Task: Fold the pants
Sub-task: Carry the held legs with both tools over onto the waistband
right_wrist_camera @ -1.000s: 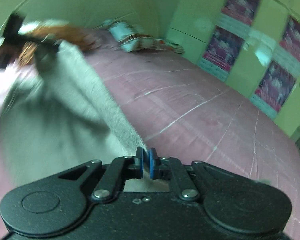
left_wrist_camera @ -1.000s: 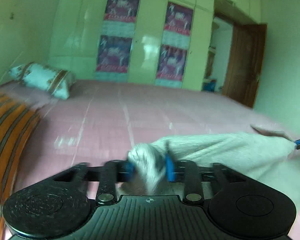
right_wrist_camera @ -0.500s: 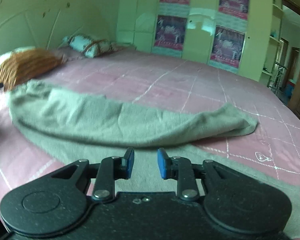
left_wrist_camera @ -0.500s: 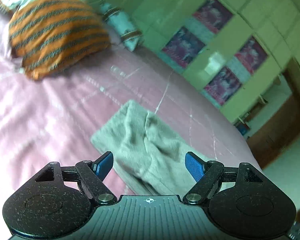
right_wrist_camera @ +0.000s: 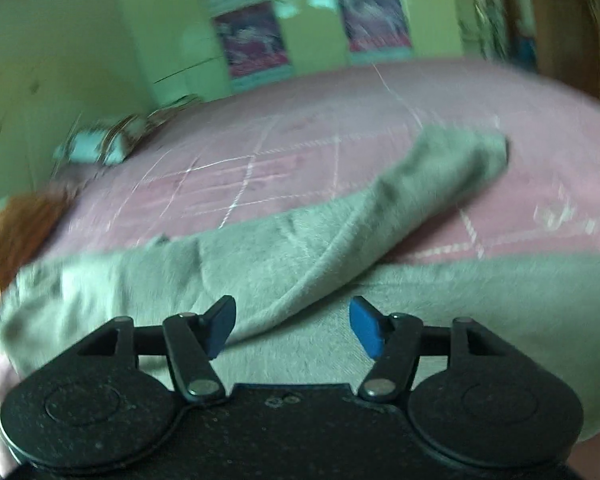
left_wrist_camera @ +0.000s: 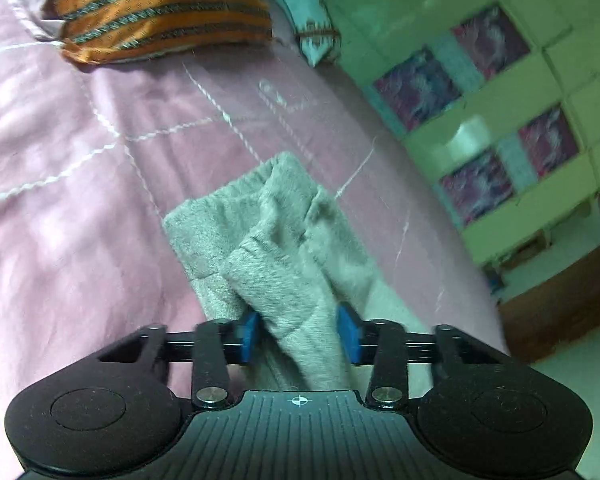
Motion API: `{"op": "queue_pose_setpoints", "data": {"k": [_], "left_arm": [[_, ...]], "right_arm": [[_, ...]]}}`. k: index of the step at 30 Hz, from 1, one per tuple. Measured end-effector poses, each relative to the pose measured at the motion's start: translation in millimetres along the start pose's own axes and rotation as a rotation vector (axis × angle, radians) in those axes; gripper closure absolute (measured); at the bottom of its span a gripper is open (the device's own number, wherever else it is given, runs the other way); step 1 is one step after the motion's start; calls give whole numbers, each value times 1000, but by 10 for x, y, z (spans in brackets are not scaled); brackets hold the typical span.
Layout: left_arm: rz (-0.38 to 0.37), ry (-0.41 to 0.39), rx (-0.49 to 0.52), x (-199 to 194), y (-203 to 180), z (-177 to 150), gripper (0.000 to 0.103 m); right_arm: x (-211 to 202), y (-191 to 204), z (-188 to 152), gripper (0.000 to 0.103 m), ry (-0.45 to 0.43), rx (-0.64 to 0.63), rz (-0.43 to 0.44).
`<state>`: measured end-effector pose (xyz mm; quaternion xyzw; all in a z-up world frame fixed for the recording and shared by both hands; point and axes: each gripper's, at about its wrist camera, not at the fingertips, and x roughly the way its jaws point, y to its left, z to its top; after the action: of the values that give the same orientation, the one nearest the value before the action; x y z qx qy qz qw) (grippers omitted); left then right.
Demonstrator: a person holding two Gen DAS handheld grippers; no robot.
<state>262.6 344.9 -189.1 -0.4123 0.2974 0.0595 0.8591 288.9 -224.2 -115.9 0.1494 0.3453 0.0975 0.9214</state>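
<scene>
The left gripper (left_wrist_camera: pixel 298 332), which stood spread wide above the cloth half a second ago, now has a ridge of the grey fleece pants (left_wrist_camera: pixel 272 240) between its blue pads; the pads touch the fabric, but I cannot tell if they pinch it yet. The pants lie on the pink quilted bedspread (left_wrist_camera: pixel 72 160), one layer laid over another, near the orange striped pillow (left_wrist_camera: pixel 160 4). The right gripper (right_wrist_camera: pixel 292 326) has spread wider and hovers low over a raised fold edge holding nothing, so I judge a new fold is starting.

grey pants (left_wrist_camera: pixel 284 248), pink bedsheet (left_wrist_camera: pixel 80 168), orange striped pillow (left_wrist_camera: pixel 160 4)
</scene>
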Motion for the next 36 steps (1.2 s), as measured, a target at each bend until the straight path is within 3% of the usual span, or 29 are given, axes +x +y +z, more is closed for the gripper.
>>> {"op": "queue_pose_setpoints", "data": {"k": [1,3,6,8,10,12,14,16,18,20,21,22,23,25,30,34,36], "left_arm": [[18,15,21,45,-24,14,66],[17,22,43,75,-56,27,66],[21,24,40,108,-47,64,66],[19,37,53,166,-75,123,78],[-33,39,85,236,-177,324,81],[-108,11,107,246,-330,567,81],[-278,-57,117,144,-487,840,81],[-353,-91,185,23,-581,989,81],[-319,-63,233,7,-433,968,80],[-123,76,248,260,-114,782,80],[-9,169,247,434,70,648,80],[-21,156,238,451,219,542,80],[-59,120,180,394,310,514,79],[-66,102,141,341,317,501,79],[-36,106,167,401,194,553,78],[-11,99,200,440,97,538,79],[-69,35,229,356,-32,605,80]], "right_arm": [[115,-39,52,57,24,46,-3],[329,-122,132,58,74,149,17],[615,-206,170,61,136,245,-28],[707,-284,168,103,142,274,-31],[687,-298,206,103,138,262,-5],[422,-204,336,103,34,213,59],[28,-99,443,103,-86,181,122],[-406,-16,431,103,-193,137,191],[-711,8,172,103,-232,81,201],[-615,-82,-211,103,-166,44,166],[-375,-177,-473,103,-69,68,135],[-81,-248,-666,96,69,100,90],[132,-339,-838,100,169,151,66],[75,-414,-940,101,90,221,75],[27,-355,-851,88,59,221,8],[155,-315,-675,101,149,222,-42],[110,-247,-532,103,119,201,-18]]}}
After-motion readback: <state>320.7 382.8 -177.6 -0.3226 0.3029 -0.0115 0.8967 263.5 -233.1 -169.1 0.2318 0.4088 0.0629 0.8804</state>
